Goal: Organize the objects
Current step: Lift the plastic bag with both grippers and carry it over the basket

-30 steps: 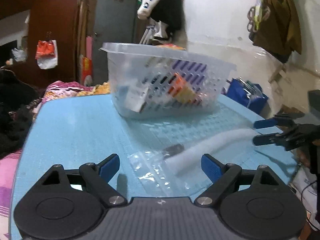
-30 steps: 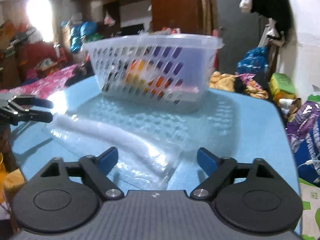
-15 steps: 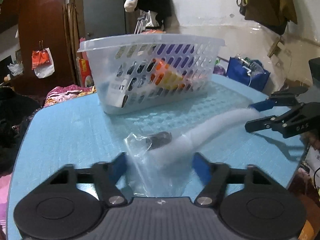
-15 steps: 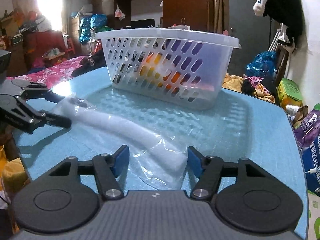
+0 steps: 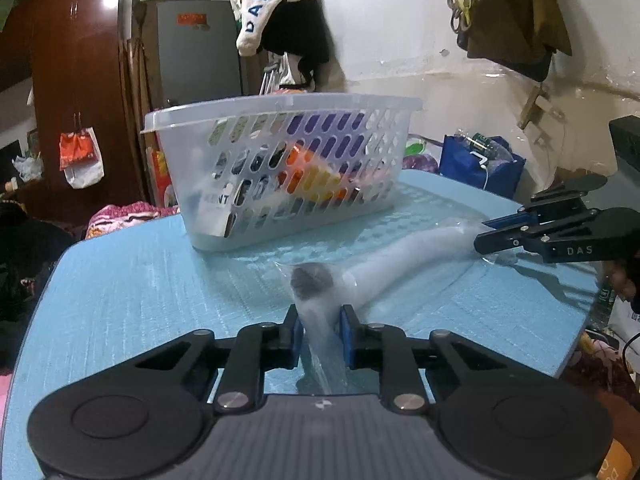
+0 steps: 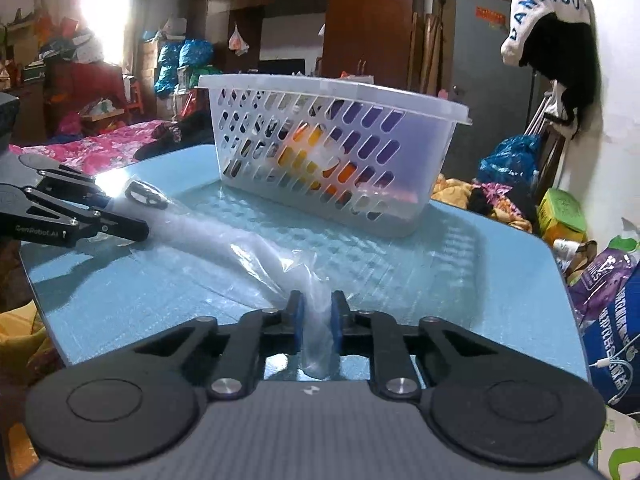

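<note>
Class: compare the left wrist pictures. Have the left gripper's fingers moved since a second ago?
Yes. The left gripper has closed inward on the clear plastic bag, which lies on the blue table; a second ago its fingers stood wide apart.

Basket (image 5: 280, 176) sitting at the far side of the worktop (image 5: 132, 300), bagged tube (image 5: 404, 258) lying before it, being pinched at opposite ends by left tool (image 5: 320, 330) and right tool (image 6: 316, 316).

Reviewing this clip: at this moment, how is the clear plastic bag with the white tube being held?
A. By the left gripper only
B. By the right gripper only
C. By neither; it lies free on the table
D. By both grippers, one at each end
D: the left gripper and the right gripper each pinch an end of the plastic bag.
</note>
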Motion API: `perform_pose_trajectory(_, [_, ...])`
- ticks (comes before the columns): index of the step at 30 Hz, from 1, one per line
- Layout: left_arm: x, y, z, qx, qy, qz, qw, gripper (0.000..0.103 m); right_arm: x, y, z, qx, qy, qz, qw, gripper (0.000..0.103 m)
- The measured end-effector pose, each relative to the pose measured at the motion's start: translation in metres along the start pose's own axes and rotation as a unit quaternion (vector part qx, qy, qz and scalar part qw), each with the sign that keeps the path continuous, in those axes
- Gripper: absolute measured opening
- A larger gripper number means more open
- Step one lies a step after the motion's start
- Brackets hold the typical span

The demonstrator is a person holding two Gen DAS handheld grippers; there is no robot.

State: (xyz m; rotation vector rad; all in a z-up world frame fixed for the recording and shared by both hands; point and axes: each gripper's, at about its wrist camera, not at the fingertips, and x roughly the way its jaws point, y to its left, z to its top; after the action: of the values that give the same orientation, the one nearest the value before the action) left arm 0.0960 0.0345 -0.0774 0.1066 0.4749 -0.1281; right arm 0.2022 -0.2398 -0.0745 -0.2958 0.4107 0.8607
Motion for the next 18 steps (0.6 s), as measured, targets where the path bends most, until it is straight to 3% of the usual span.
perform_pose_trajectory(18, [-0.032, -0.003, 0.01, 0.005, -0.077, 0.001, 0.997, 0.022, -0.026, 0.003, 0.009, 0.011, -0.058, -0.008, 0.998, 0.01])
